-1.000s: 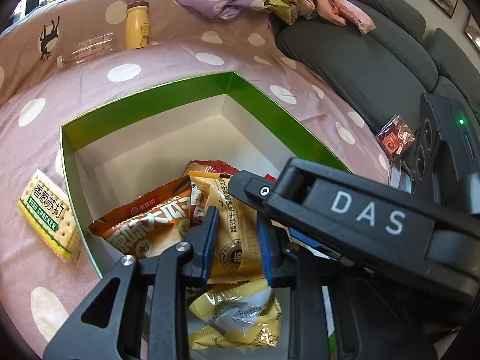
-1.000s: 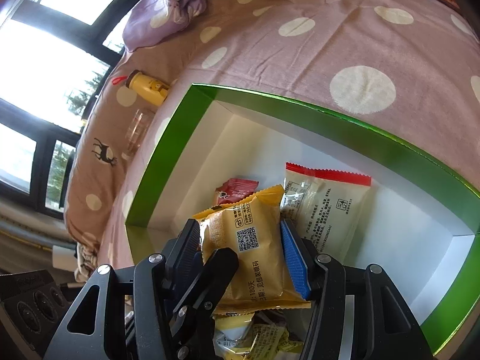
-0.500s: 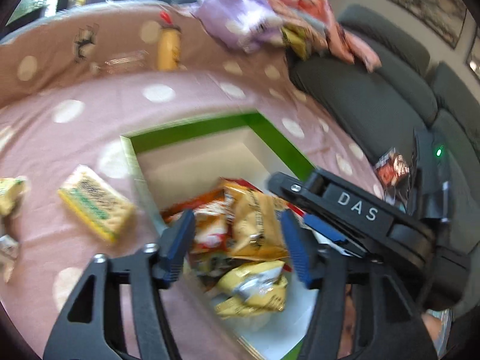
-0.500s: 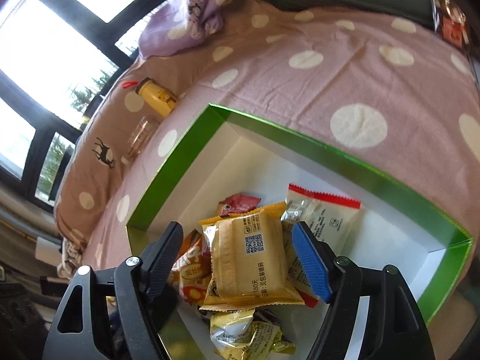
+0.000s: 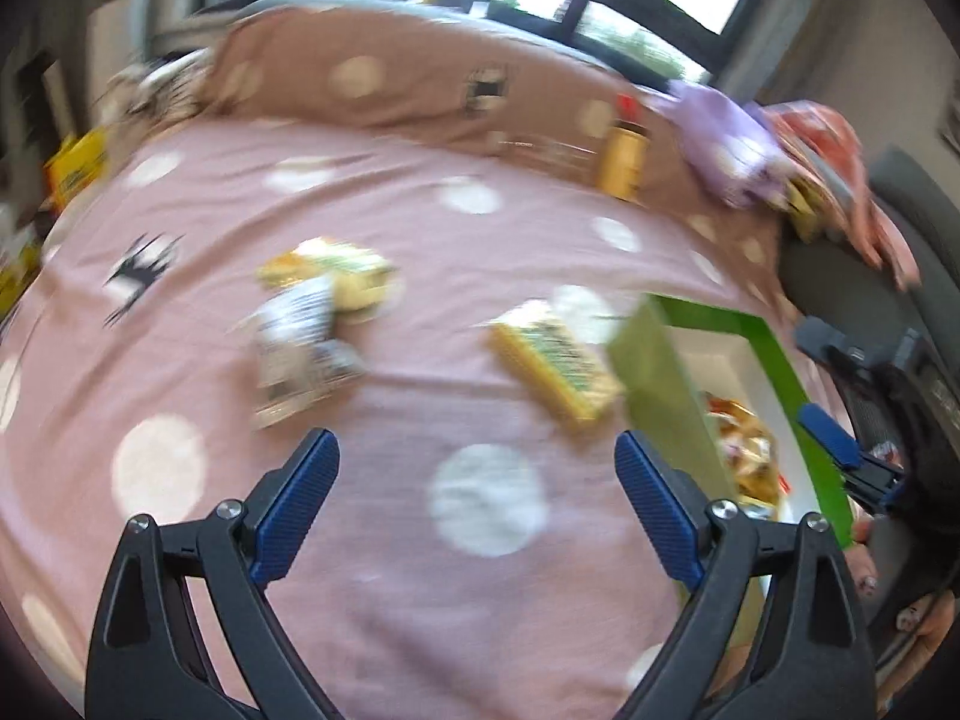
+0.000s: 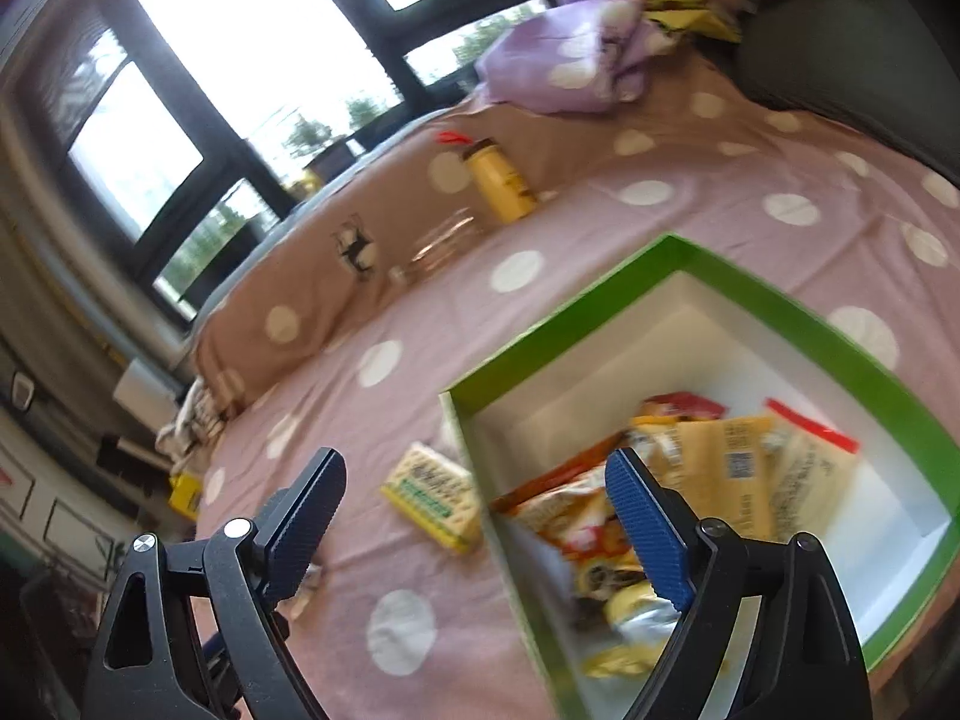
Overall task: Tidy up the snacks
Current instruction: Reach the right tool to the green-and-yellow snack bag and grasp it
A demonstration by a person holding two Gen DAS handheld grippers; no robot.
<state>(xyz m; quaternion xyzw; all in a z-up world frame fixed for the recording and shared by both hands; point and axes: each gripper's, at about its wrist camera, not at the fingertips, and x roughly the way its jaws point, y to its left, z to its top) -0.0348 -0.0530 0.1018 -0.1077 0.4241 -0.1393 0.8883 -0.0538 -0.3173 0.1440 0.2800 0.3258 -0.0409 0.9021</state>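
The left tool (image 5: 477, 504) hangs over the pink polka-dot bedspread (image 5: 420, 360), its jaws opening wide with nothing between them. The right tool (image 6: 474, 510) is also opening and empty, straddling the near wall of the green box (image 6: 780, 306). Snack packets (image 6: 708, 468) lie heaped inside the box. A soda cracker pack (image 6: 435, 495) lies on the bedspread just beside the box; two blurred packets (image 5: 318, 312) lie farther left.

Home living room: grey sofa (image 6: 840, 42), polka-dot blanket (image 6: 690, 228), big windows (image 6: 288, 30).
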